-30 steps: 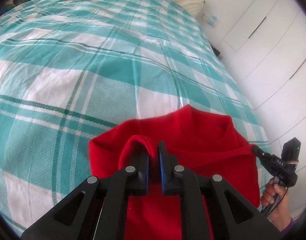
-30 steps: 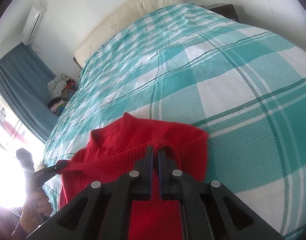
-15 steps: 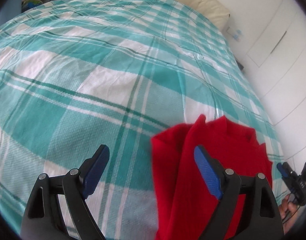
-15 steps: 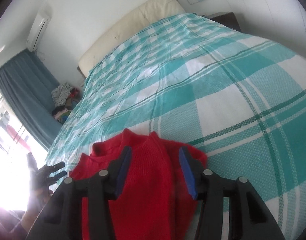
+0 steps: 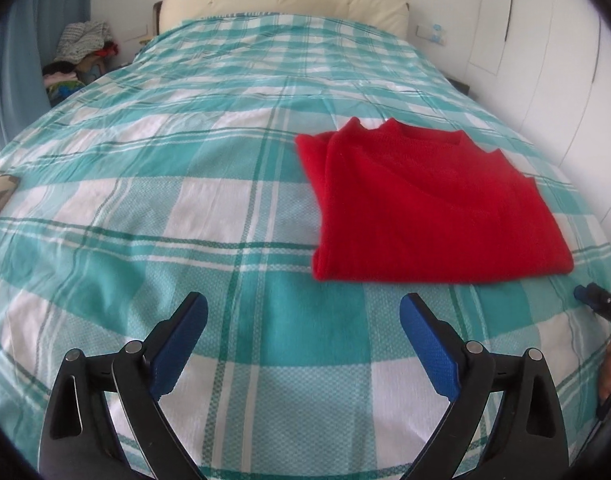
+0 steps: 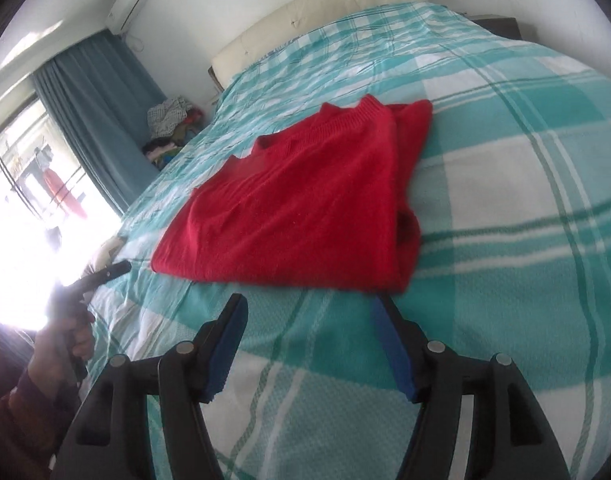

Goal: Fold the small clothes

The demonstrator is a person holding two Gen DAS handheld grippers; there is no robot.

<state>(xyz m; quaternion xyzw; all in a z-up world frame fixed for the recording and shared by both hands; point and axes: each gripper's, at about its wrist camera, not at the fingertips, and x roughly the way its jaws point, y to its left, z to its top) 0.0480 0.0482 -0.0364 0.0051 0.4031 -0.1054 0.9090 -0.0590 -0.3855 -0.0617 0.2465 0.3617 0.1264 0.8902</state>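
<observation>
A red knitted sweater (image 5: 429, 208) lies folded flat on the teal checked bedspread (image 5: 185, 200), free of both grippers. My left gripper (image 5: 303, 320) hovers short of it and to its left, jaws opening wide with only bedspread between the blue pads. In the right wrist view the same sweater (image 6: 305, 200) lies just beyond my right gripper (image 6: 309, 320), whose jaws are opening too with nothing between them. The right fingertip almost reaches the sweater's near hem. The other gripper's tip shows at each view's edge.
A cream headboard (image 5: 281, 0) closes the far end of the bed. White wardrobe doors (image 5: 545, 60) run along one side. A heap of clothes (image 6: 169, 120) sits by the blue curtain (image 6: 101, 120) and the bright window. A hand (image 6: 61, 344) holds the left gripper.
Both grippers let go of the red sweater and opened. They drew back toward the near edge of the bed, the left one also swinging to the left, and the sweater now lies folded flat.
</observation>
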